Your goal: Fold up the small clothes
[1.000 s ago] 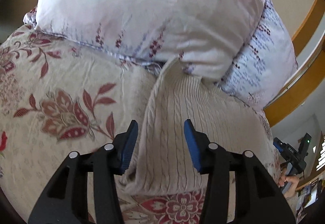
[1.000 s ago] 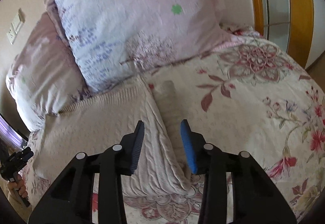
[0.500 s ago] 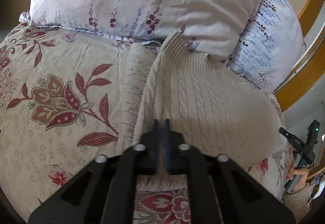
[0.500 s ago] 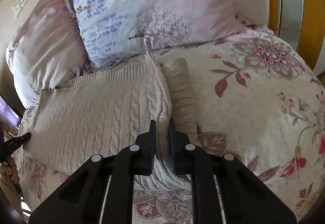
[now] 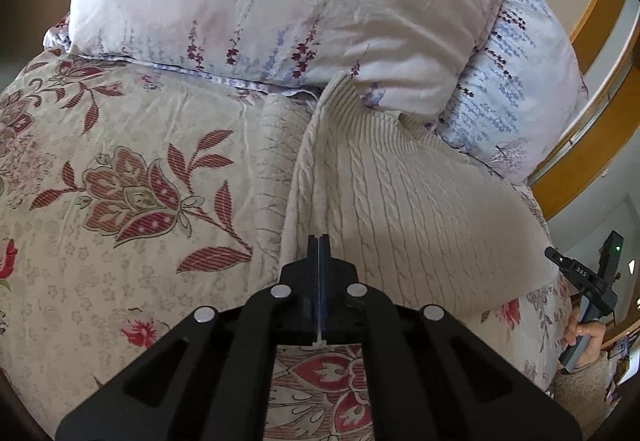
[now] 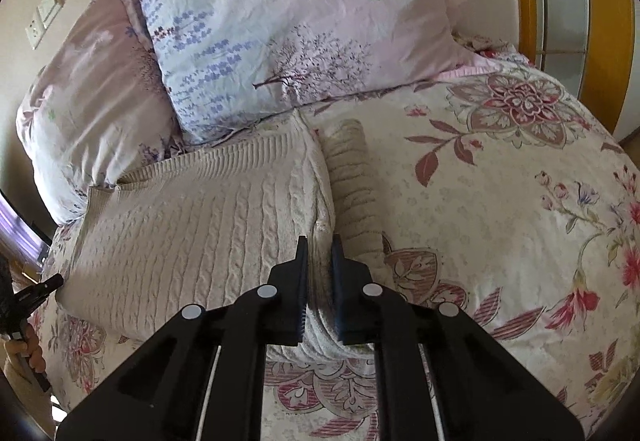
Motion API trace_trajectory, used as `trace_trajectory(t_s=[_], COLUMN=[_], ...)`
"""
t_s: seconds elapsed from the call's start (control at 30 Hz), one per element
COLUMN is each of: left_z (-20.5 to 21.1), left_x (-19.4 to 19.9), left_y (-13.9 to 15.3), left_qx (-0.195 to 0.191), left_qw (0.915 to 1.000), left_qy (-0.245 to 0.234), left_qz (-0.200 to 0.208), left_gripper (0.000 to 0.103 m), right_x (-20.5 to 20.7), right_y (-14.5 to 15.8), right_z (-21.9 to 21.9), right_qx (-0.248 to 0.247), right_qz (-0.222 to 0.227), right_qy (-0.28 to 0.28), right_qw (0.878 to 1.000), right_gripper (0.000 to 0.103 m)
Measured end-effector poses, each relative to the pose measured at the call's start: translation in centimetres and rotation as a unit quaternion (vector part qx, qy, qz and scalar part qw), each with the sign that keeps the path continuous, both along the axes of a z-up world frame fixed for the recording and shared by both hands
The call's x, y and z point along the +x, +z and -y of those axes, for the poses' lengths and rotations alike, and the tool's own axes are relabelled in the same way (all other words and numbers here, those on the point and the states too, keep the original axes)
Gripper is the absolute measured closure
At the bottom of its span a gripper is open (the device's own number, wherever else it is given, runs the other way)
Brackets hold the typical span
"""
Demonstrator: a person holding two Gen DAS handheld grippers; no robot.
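A cream cable-knit sweater (image 5: 408, 209) lies on the floral bedspread (image 5: 120, 201), its ribbed top edge against the pillows. My left gripper (image 5: 319, 241) is shut on the sweater's left folded edge, near its lower corner. In the right wrist view the same sweater (image 6: 192, 233) spreads to the left, with a sleeve (image 6: 352, 185) lying beside its right edge. My right gripper (image 6: 319, 245) is shut on the sweater's right edge, with thick knit bunched between the blue pads. The other hand and gripper (image 5: 588, 293) show at the far right of the left wrist view.
Two large floral pillows (image 6: 304, 25) stand at the head of the bed behind the sweater. A wooden headboard frame (image 6: 600, 21) rises at the right. A wall switch plate (image 6: 44, 17) shows at far left. The floral bedspread (image 6: 500, 201) extends right of the sweater.
Both grippers went from open to shut on the sweater's side edges a second ago. Since then they hold the edges, and the views have shifted only slightly.
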State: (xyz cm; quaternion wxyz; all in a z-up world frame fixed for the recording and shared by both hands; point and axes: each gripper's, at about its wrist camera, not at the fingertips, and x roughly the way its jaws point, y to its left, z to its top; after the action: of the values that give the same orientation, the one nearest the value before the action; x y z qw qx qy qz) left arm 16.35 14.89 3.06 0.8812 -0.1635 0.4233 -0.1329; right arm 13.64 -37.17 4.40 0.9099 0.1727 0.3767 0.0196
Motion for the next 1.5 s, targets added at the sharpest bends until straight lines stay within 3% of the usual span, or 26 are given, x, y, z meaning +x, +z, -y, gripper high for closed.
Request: trace_trajectory(t_s=[0.1,0.2,0.33,0.5,0.6,0.67,0.73,1.3,1.5], left_z=[0.2,0.5,0.8,-0.6,-0.7,-0.4,-0.1,-1.8,-1.2], left_x=[0.2,0.4,0.7,1.0,1.2,1.2,1.1,-2.1,-1.4], left_y=[0.1,0.2,0.1,0.3,-0.1,-0.4,-0.6,-0.4,-1.1], left_qx=[0.0,0.0,0.005,-0.03,-0.029,-0.025,-0.019,-0.025,-0.006], left_qw=[1.0,1.0,1.0,0.9992,0.9992,0.9993,0.9994,0.9996,0.9998], left_qy=[0.0,0.0,0.004,0.025,0.024,0.021,0.019,0.01,0.018], left_qz=[-0.001,-0.001,-0.003,-0.006,-0.017,-0.021,-0.021,-0.003,-0.009], left_gripper=[0.082,0.072,0.071,0.067,0.068,0.075,0.098,0.101,0.1], right_x=[0.1,0.1,0.1,0.1,0.1,0.2,0.2,-0.9,-0.5], right_y=[0.0,0.0,0.0,-0.2,-0.3,-0.3,-0.4,-0.1,-1.5], right_z=[-0.1,-0.1,-0.1,-0.1,-0.1,-0.1,-0.1,0.2,0.3], right_qx=[0.0,-0.001,0.003,0.006,0.008,0.008,0.01,0.013,0.003], right_qz=[-0.002,-0.002,-0.002,-0.003,-0.004,-0.005,-0.005,0.001,-0.027], right_qy=[0.001,0.003,0.002,0.004,0.005,0.005,0.004,0.003,-0.021], right_qw=[1.0,1.0,1.0,1.0,1.0,1.0,1.0,1.0,0.999], right_gripper=[0.092,0.092,0.092,0.092,0.092,0.092,0.092,0.092,0.092])
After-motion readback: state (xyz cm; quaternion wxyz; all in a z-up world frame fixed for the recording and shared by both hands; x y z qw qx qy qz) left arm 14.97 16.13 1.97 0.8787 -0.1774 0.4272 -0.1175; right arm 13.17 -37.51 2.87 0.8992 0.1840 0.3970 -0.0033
